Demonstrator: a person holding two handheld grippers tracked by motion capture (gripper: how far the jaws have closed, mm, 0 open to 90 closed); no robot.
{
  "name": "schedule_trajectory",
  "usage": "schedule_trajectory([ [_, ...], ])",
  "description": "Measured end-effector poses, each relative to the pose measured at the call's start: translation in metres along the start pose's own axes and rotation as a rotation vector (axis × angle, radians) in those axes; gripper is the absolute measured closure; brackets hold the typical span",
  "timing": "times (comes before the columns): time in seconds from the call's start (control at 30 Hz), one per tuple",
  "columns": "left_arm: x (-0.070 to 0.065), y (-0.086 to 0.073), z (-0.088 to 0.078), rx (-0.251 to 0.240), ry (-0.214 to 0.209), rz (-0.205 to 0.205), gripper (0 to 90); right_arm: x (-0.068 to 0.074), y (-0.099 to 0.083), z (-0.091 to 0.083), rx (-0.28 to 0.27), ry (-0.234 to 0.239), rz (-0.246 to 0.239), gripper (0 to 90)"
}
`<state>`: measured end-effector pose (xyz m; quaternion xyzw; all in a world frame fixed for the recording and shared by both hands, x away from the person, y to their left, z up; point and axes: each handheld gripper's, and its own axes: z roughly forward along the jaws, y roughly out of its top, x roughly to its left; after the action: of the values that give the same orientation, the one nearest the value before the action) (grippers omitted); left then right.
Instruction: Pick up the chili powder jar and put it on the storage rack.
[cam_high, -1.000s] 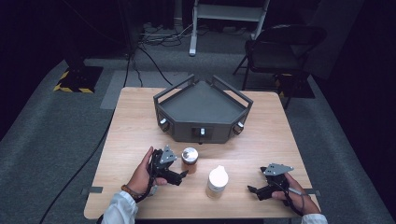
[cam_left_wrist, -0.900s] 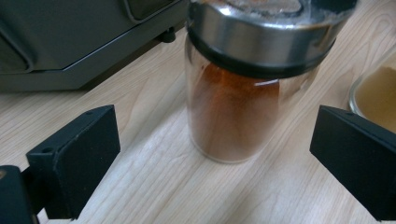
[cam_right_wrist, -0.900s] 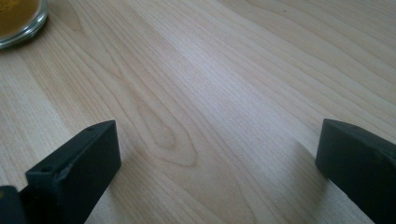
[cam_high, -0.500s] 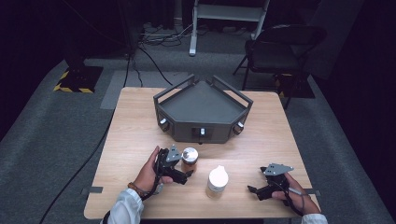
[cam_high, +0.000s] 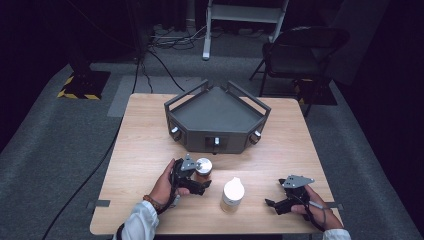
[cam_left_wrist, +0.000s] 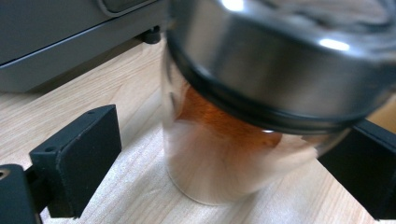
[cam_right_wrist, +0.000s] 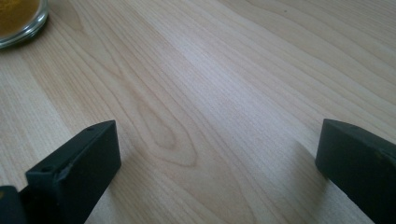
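A small glass jar (cam_high: 203, 166) with a shiny metal lid and orange-brown contents stands on the wooden table (cam_high: 145, 140), just in front of the grey tray. My left gripper (cam_high: 200, 178) is open, and the jar (cam_left_wrist: 224, 154) stands between its two black jaws with a gap on each side. A white-capped bottle (cam_high: 232, 194) stands near the table's middle front. My right gripper (cam_high: 276, 204) rests low at the front right, open over bare wood (cam_right_wrist: 215, 93). The base of a glass container (cam_right_wrist: 16, 18) with yellow contents shows in the right gripper view's top left corner.
A grey angular tray (cam_high: 216, 116) with raised rails and front knobs occupies the table's far middle. A black folding chair (cam_high: 300, 50) and a white stand (cam_high: 245, 15) are behind the table. Cables run across the grey floor at the left.
My left gripper has moved right and forward, bringing its jaws around the metal-lidded jar. The right gripper and the white-capped bottle have stayed put.
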<state>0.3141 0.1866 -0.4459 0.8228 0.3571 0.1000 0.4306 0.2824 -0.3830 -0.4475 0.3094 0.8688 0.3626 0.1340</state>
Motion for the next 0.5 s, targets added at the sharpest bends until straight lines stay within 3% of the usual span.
schedule_trajectory([
  [0.33,-0.0010,-0.0050,0.0085,-0.041,-0.011,-0.024,7.2,0.0000,0.0000,0.0000,0.000,0.000,0.000,0.0],
  [0.5,0.0017,-0.0103,0.0078,-0.074,-0.019,-0.029,14.2,-0.0003,0.0000,0.0001,0.000,0.001,-0.002,0.0],
])
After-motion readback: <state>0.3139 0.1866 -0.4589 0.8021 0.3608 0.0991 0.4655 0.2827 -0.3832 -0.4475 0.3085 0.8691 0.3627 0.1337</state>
